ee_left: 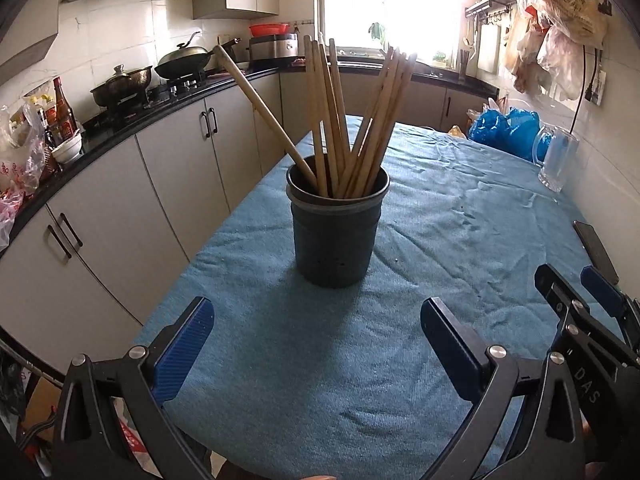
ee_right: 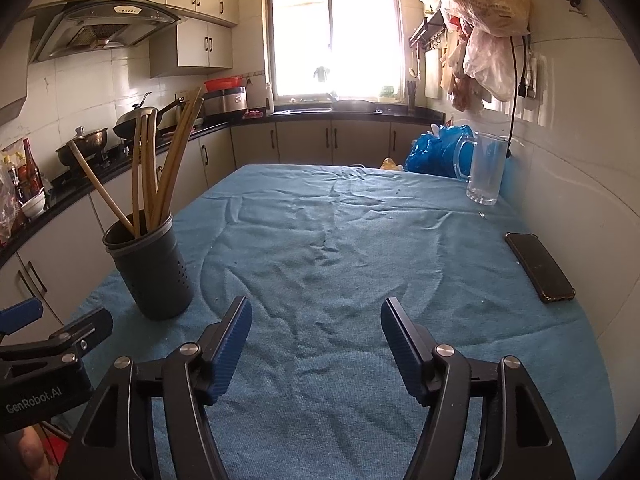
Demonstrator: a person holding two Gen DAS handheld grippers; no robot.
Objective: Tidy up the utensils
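A dark grey utensil holder (ee_left: 337, 232) stands upright on a surface draped in blue cloth (ee_left: 440, 220), in a kitchen lit by a bright window. Wooden chopsticks (ee_left: 352, 120) fan out of the holder's mouth in two loose bunches, and a longer wooden handle (ee_left: 260, 104) leans out of it toward the stove side. The holder sits near the cloth's edge that faces the grey cabinets (ee_left: 172, 168).

The left gripper (ee_left: 318, 328) hovers just short of the holder, aimed straight at it, its blue-padded jaws spread wide with nothing between them. The right gripper (ee_right: 316, 332) is beside the holder, to the holder's window-facing right, pointed at bare cloth; its jaws too stand apart and empty, touching nothing.

Well beyond the holder, toward the tiled wall, a clear glass mug (ee_right: 484, 168) stands upright next to a bundle of blue plastic bags (ee_right: 436, 150). A black phone (ee_right: 538, 266) lies flat on the cloth, well apart from the holder on the wall side. Behind the holder, pots and a wok (ee_left: 184, 60) sit on the stove.
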